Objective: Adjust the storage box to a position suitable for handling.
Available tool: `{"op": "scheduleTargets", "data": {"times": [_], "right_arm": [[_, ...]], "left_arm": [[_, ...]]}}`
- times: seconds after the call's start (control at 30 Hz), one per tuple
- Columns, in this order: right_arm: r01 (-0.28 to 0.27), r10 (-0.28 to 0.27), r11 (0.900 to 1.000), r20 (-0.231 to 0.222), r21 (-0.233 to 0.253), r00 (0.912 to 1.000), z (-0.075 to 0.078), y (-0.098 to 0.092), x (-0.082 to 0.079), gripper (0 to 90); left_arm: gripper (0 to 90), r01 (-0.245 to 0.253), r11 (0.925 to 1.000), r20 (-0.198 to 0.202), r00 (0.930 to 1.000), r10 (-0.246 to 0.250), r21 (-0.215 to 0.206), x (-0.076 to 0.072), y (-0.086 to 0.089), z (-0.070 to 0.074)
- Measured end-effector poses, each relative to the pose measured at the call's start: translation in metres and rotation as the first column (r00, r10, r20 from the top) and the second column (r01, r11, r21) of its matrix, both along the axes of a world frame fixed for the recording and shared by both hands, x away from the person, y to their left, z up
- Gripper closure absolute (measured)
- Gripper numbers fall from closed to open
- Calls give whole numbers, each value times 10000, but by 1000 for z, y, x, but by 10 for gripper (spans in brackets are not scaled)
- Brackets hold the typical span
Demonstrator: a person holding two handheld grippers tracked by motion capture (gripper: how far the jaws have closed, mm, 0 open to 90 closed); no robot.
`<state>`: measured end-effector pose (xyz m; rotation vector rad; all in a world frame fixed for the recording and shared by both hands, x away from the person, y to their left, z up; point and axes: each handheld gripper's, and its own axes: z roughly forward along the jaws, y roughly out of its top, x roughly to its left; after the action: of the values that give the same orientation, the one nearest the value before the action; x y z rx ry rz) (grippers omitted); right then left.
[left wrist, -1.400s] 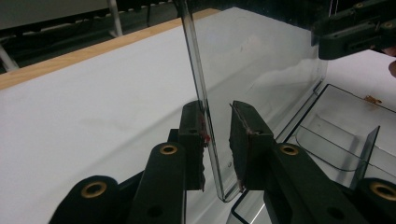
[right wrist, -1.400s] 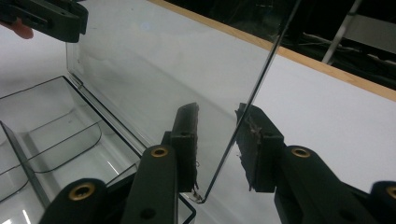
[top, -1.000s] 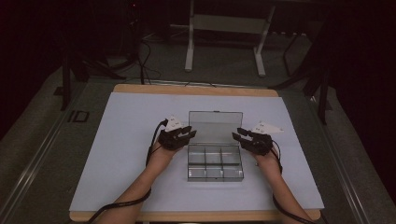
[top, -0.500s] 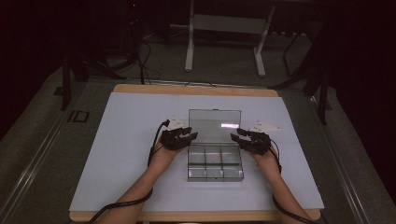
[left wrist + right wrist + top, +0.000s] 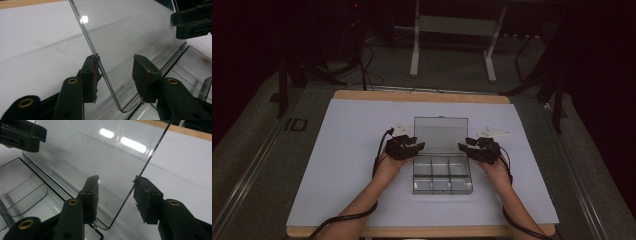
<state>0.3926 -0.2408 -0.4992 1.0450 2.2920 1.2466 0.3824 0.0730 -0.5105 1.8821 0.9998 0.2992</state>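
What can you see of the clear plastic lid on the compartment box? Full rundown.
The clear plastic lid is a thin, see-through rectangular sheet with rounded corners, reflecting ceiling lights. It stands open, near upright, hinged along the far edge of the clear compartment box on the white table mat. The left gripper straddles its left edge and the right gripper its right edge, jaws open; one jaw of each seems to touch the edge.
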Motion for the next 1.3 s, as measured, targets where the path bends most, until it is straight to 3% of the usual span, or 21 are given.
{"op": "scheduleTargets", "data": {"times": [0.17,0.4,0.57,0.67,0.83,1.03,1.3], "right_arm": [[20,-23,9999,-216,-135,9998,-1,1,2,523],[137,-141,9999,-945,-49,9954,0,1,8,508],[226,-225,9997,-1185,-9,9927,-1,1,10,506],[321,-282,9992,-1548,225,9875,-2,0,12,508],[382,-333,9990,-1766,242,9837,-1,0,14,508],[598,-510,9977,-2271,323,9725,-1,0,17,507],[769,-603,9958,-2794,488,9583,-3,-1,20,492]], "left_arm": [[532,-114,9999,-216,9997,116,95,2,-3,-1],[498,-171,9998,-822,9965,174,52,7,-3,-2],[470,-223,9998,-963,9951,221,-2,8,-4,-4],[467,-251,9996,-1157,9930,237,-105,9,-4,-4],[462,-268,9996,-1394,9899,250,-106,11,-4,-4],[427,-342,9994,-1630,9860,337,-3,13,-6,-4],[414,-570,9981,-2226,9736,501,-250,16,-5,-7]]}}
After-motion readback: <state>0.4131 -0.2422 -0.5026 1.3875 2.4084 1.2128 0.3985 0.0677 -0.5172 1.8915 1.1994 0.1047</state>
